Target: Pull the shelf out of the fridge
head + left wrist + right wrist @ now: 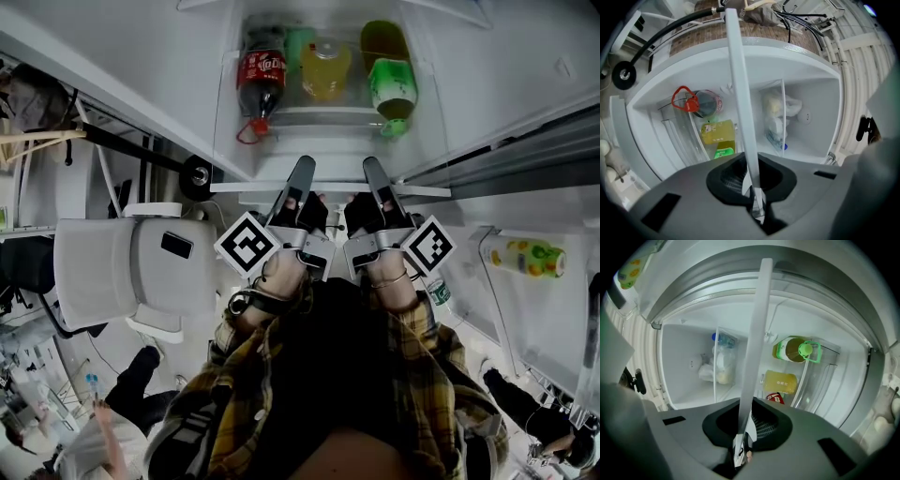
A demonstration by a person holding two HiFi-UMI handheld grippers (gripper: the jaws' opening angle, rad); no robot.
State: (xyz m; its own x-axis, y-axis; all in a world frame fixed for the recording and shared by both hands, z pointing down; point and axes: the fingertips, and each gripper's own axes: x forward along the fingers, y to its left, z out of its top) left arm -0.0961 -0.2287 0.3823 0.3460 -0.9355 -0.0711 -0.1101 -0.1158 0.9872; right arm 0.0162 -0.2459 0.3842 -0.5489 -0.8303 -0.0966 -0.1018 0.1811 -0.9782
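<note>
Both the left gripper (pixel 300 171) and right gripper (pixel 375 173) pinch the near edge of the shelf (pixel 239 187), so draw them back evenly and level, lest it jam.

The shelf (pixel 328 187) has a smooth white plastic front edge with a soft sheen, the fridge lining (pixel 815 93) is glossy white plastic, the cola bottle (pixel 262 75) clear shiny plastic — the left gripper (pixel 300 173) and right gripper (pixel 374 172) look matt grey plastic, the sleeves (pixel 234 367) checked cloth.
</note>
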